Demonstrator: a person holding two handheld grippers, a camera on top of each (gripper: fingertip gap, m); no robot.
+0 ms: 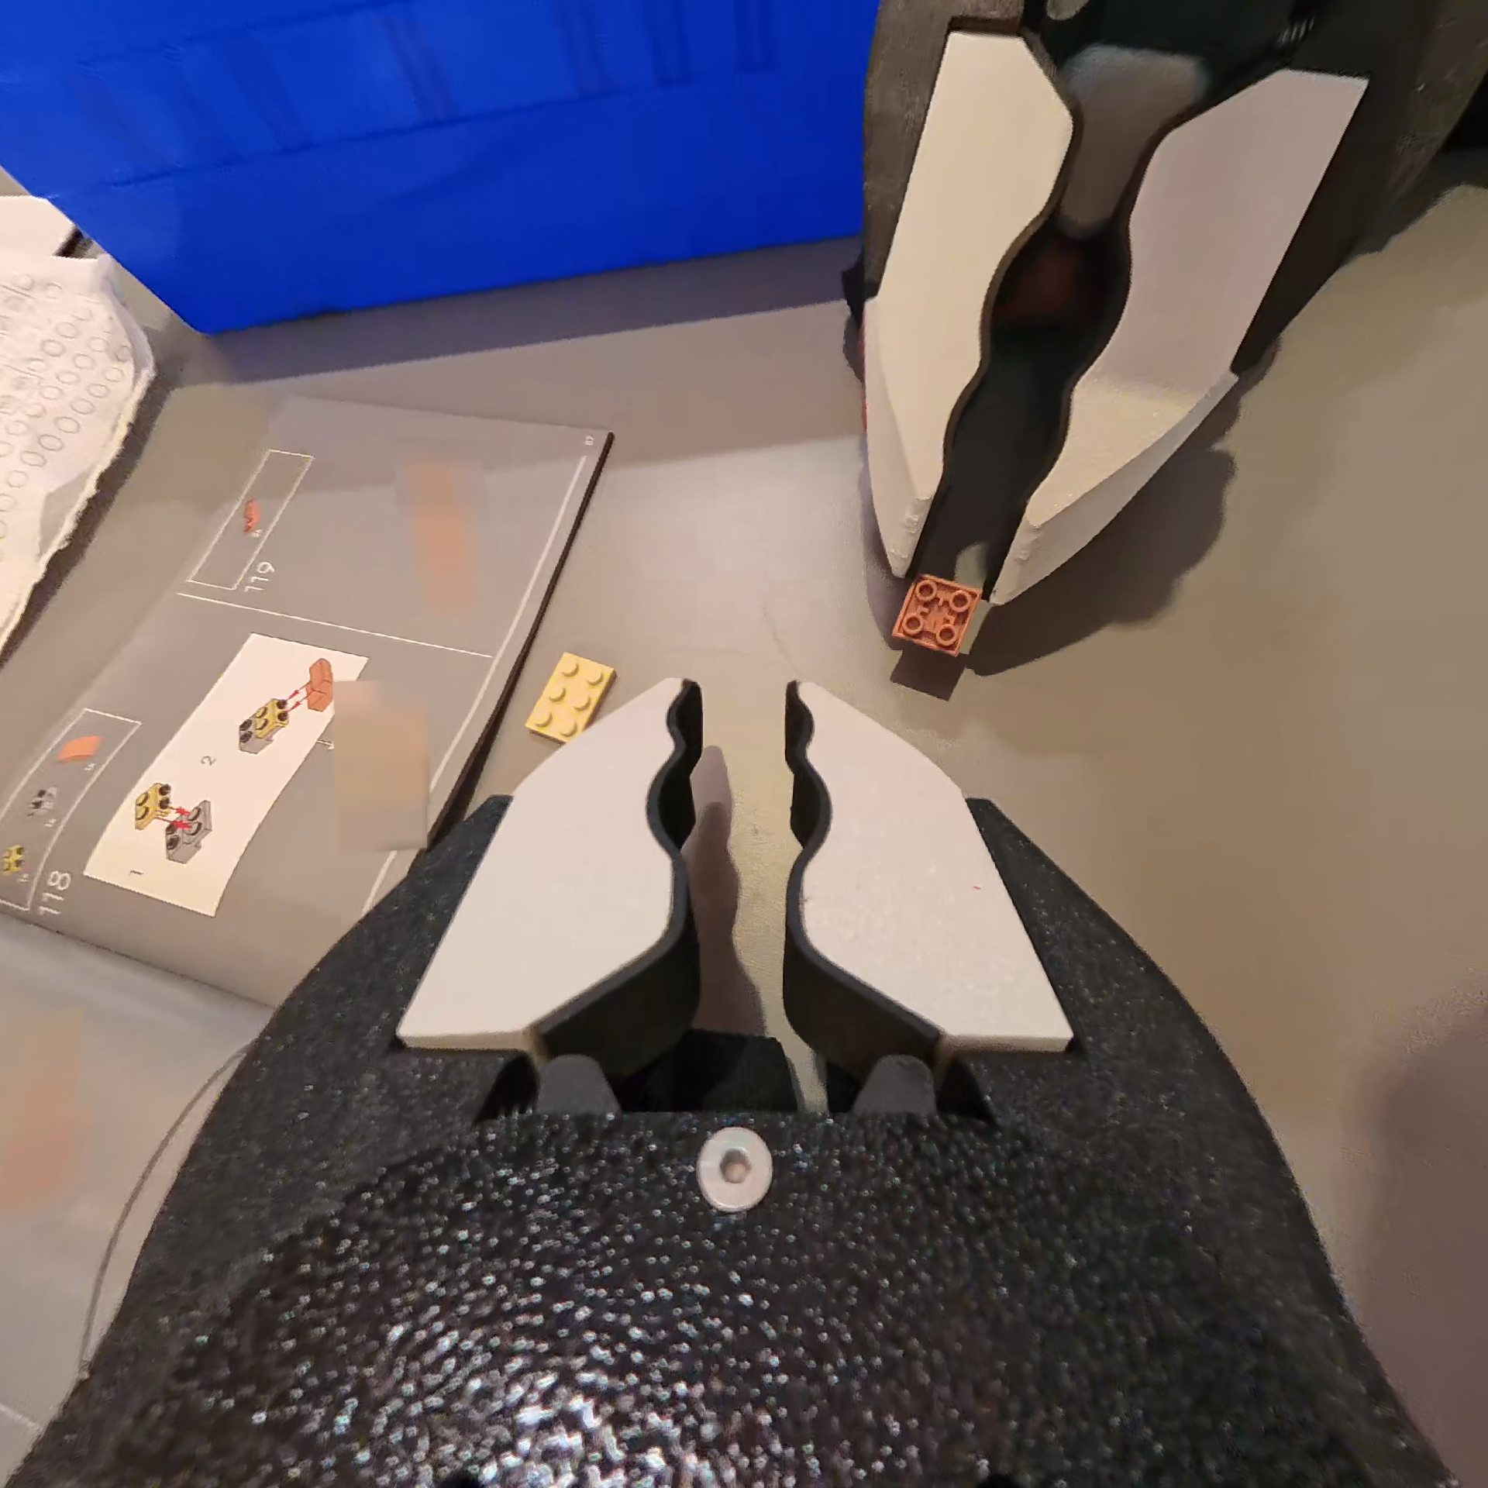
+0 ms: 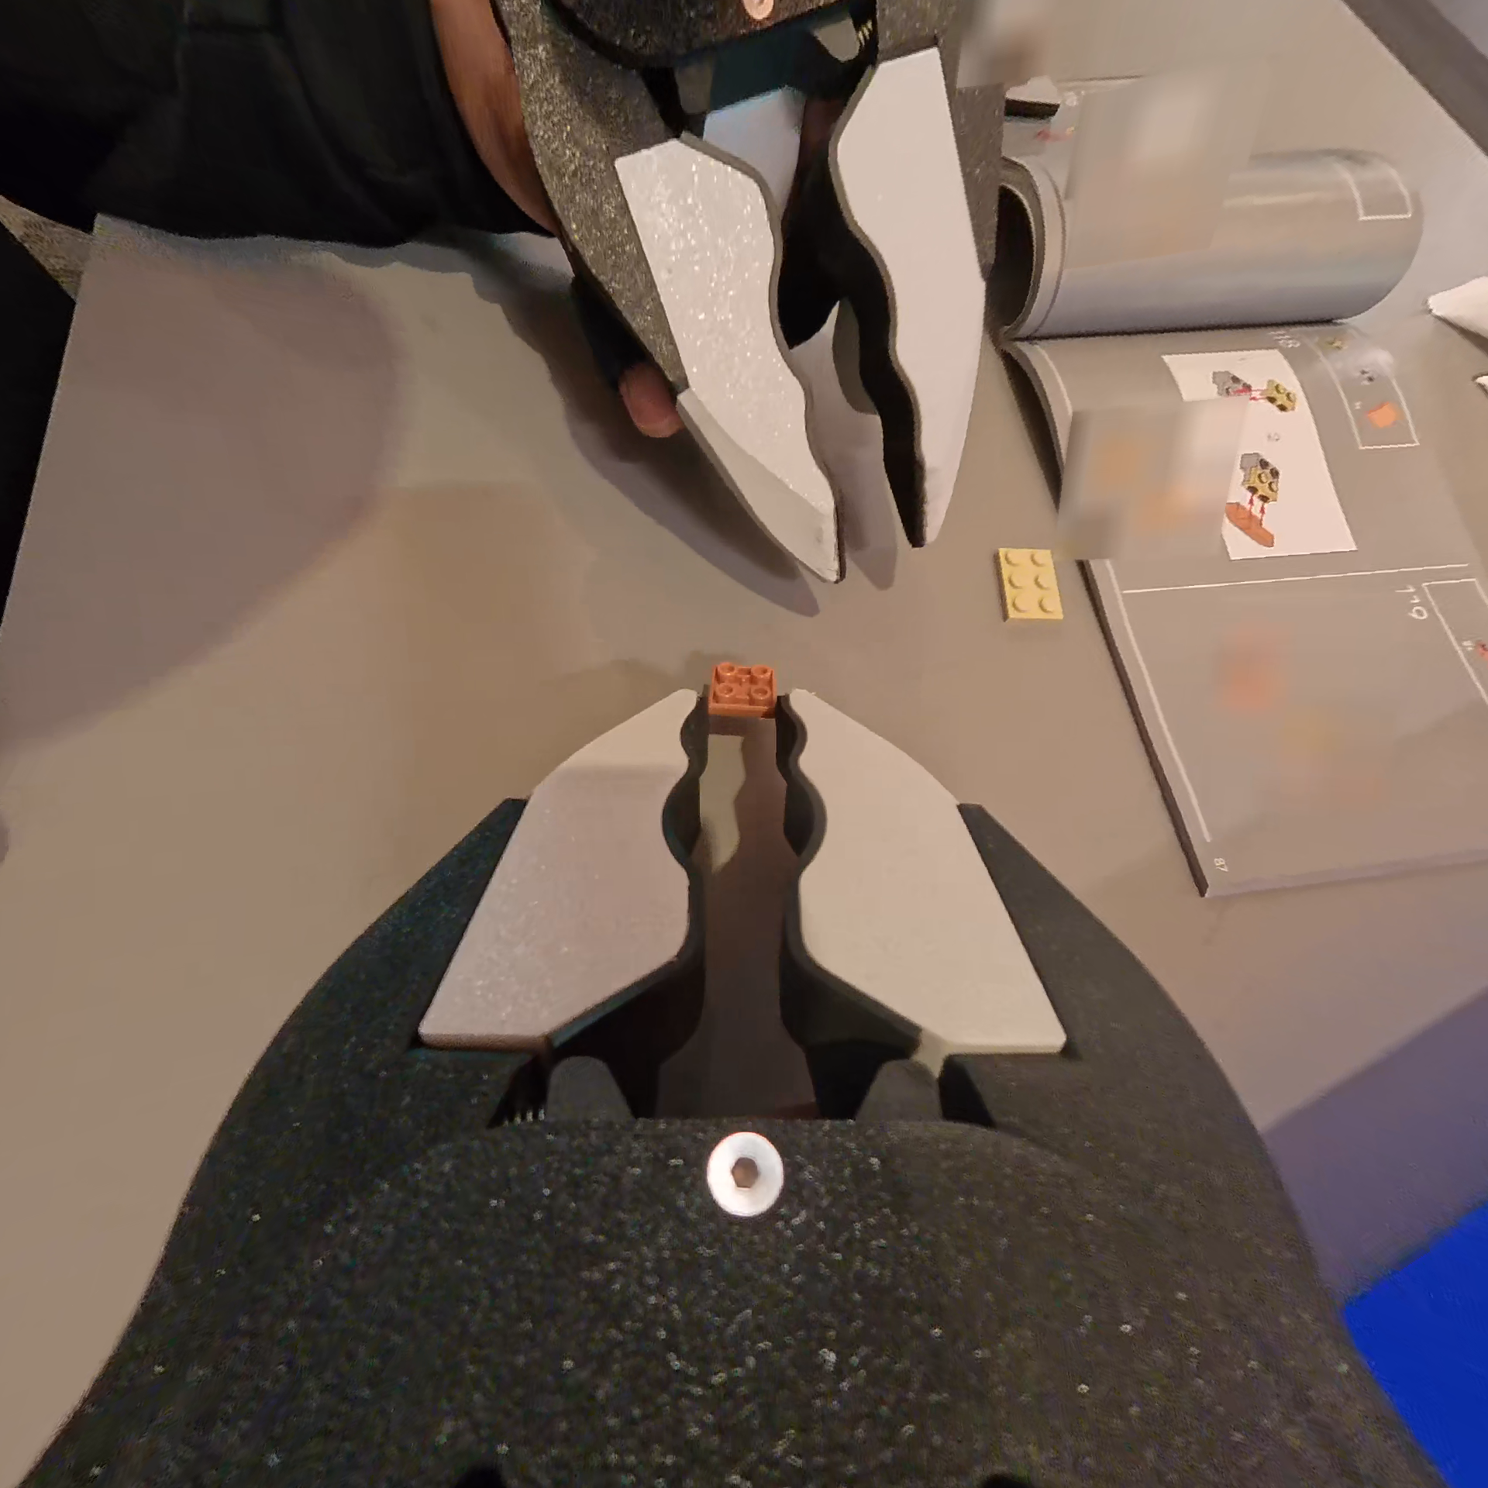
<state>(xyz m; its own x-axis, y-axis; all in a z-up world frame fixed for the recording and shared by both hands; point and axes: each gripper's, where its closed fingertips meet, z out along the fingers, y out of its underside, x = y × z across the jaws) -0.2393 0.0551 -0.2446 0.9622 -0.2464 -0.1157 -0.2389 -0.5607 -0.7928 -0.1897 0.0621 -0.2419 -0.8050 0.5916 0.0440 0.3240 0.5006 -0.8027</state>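
Observation:
My right gripper [image 2: 742, 699] is shut on a small orange-brown two-by-two brick [image 2: 742, 686], studs up, pinched at the very fingertips just above the grey table [image 2: 322, 644]. The left wrist view shows the same brick [image 1: 936, 616] between the right gripper's tips [image 1: 954, 576]. My left gripper [image 1: 745, 692] is open and empty, jaws a small way apart, hovering over bare table. It faces the right gripper from the far side [image 2: 878, 555]. A yellow two-by-three plate [image 1: 570, 694] lies flat on the table just left of my left fingertips; it also shows in the right wrist view [image 2: 1030, 584].
An open grey instruction booklet [image 1: 362, 604] lies left of the plate, also seen in the right wrist view [image 2: 1288, 684]. A blue bin [image 1: 403, 145] stands behind it. White crumpled paper [image 1: 48, 386] lies at the far left. A person's gloved hand [image 2: 636, 378] holds the left gripper. About 5 centimeters separates my left fingertips from my right. From the left gripper's tips to the yellow two-by-three plate [image 1: 570, 694] is close to 5 centimeters. The right camera catches it too, in the right wrist view [image 2: 1031, 584].

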